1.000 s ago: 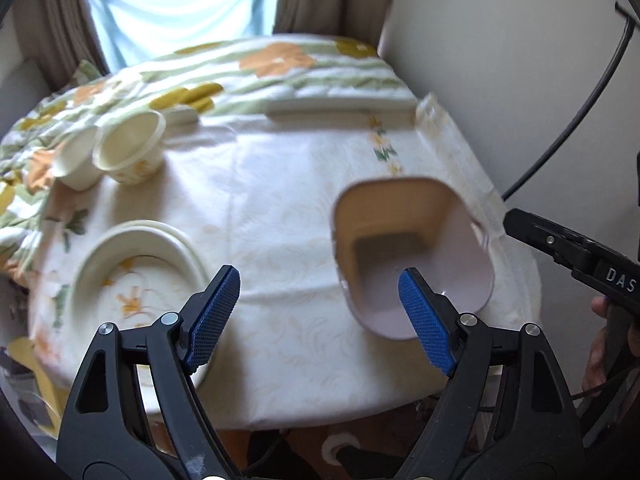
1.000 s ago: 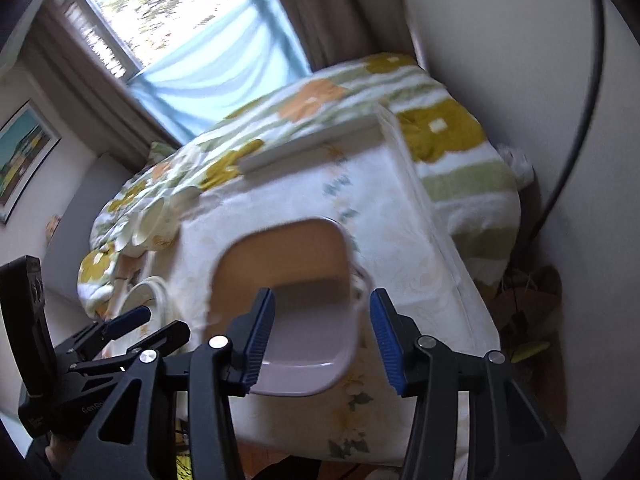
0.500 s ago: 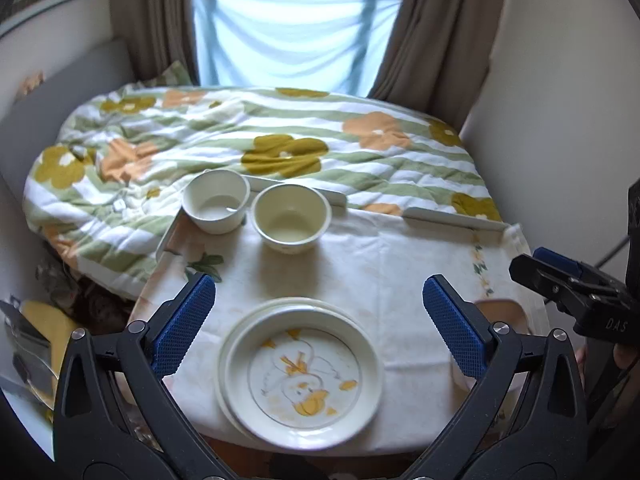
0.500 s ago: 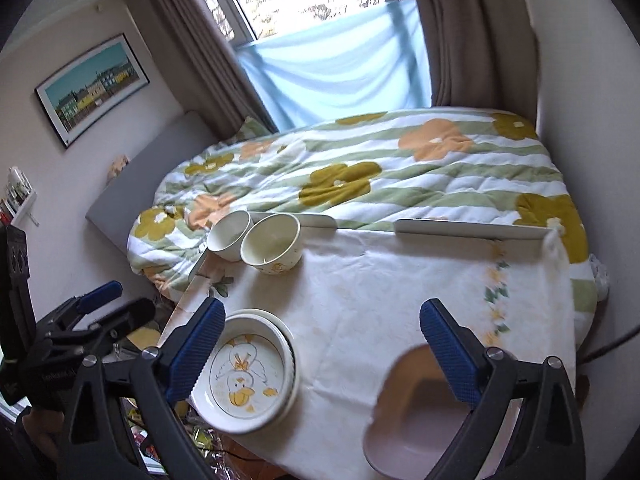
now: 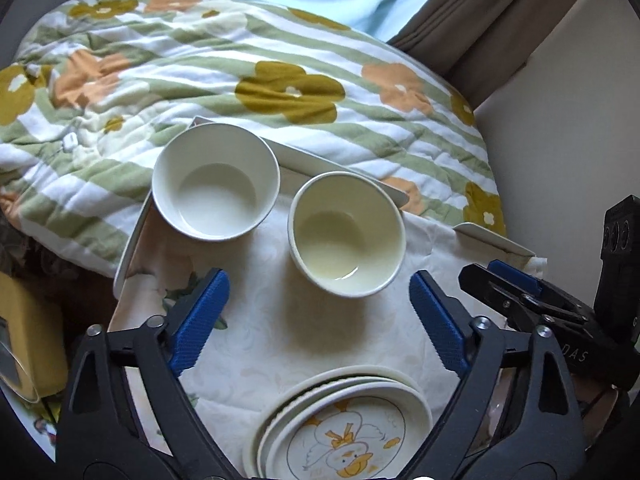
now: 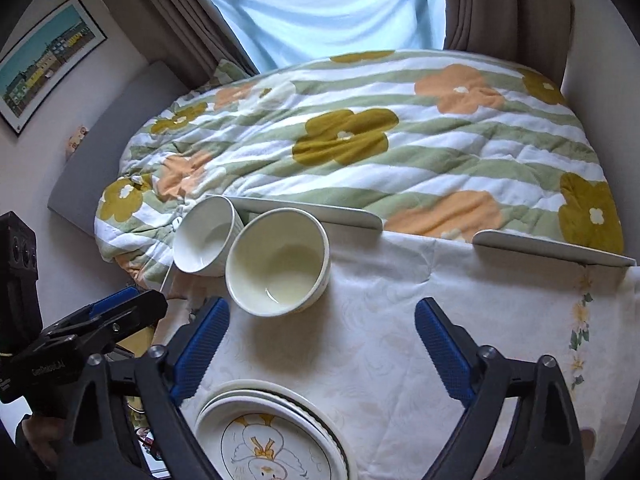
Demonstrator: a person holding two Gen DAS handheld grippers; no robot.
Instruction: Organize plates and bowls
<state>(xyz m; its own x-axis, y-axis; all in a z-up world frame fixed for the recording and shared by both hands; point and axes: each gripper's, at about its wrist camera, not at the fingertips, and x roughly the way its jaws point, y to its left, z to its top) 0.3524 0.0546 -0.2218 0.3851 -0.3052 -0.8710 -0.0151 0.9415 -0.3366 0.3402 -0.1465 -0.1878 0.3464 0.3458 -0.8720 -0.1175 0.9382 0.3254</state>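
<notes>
The cream round ceramic bowl stands upright on the table, dead ahead of your left claw and just past its fingertips, a little toward the right blue pad. Being round, it has no long axis to line up with; only the rim matters. The white round ceramic bowl sits just beside it, farther off to the left, close enough that the two may touch. From your right claw the cream bowl lies ahead but off to the left, beyond the left pad, so I judge the left claw the better placed. Both claws are spread wide and hold nothing. The stack of cream plates with a duck drawing lies near the table's edge, beneath the left claw.
</notes>
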